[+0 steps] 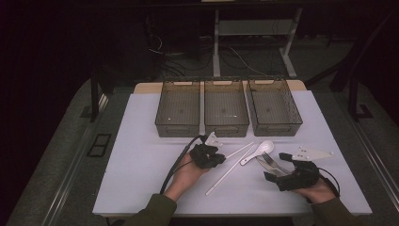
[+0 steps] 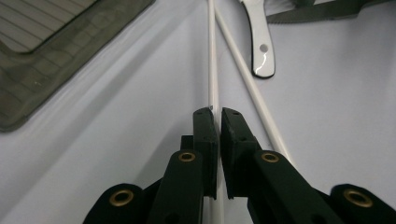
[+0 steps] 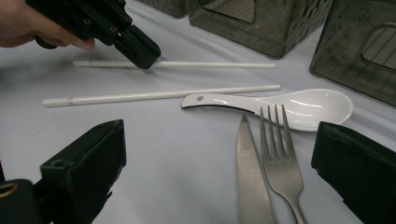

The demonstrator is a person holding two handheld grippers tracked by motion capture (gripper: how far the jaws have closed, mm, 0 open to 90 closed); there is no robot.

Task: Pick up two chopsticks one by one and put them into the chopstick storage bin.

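**Left gripper pinching a chopstick while the right one waits over the cutlery**

The left gripper [image 2: 214, 114] is pressing its jaws together on one white chopstick [image 2: 213, 56], which is lying flat on the white table cover [image 1: 141, 165] just in front of the middle basket [image 1: 226, 109], the landmark used here. This is looking like the grasp step of sorting cutlery: the stick is being clamped but is not yet lifting. The next move is likely calling for a straight lift with the thin rod held level, then a carry toward one of the three baskets; which one is meant, I cannot tell.

The second chopstick [image 3: 159, 95] is lying nearer the person than the held one, running at a shallow angle to it. The spoon [image 3: 299, 105] is resting to the right of the middle basket's front edge, its handle pointing toward the chopsticks. The fork [image 3: 278, 154] and knife [image 3: 250, 172] are lying side by side, farther from the basket, between the spread jaws of the right gripper [image 3: 224, 172], which is holding nothing.

The chopsticks are looking smooth, slim and round, likely slippery. The spoon is looking glossy, ceramic-like, with a deep bowl. Fork and knife are showing brushed metal. The baskets are dark, translucent and rectangular with ribbed floors.
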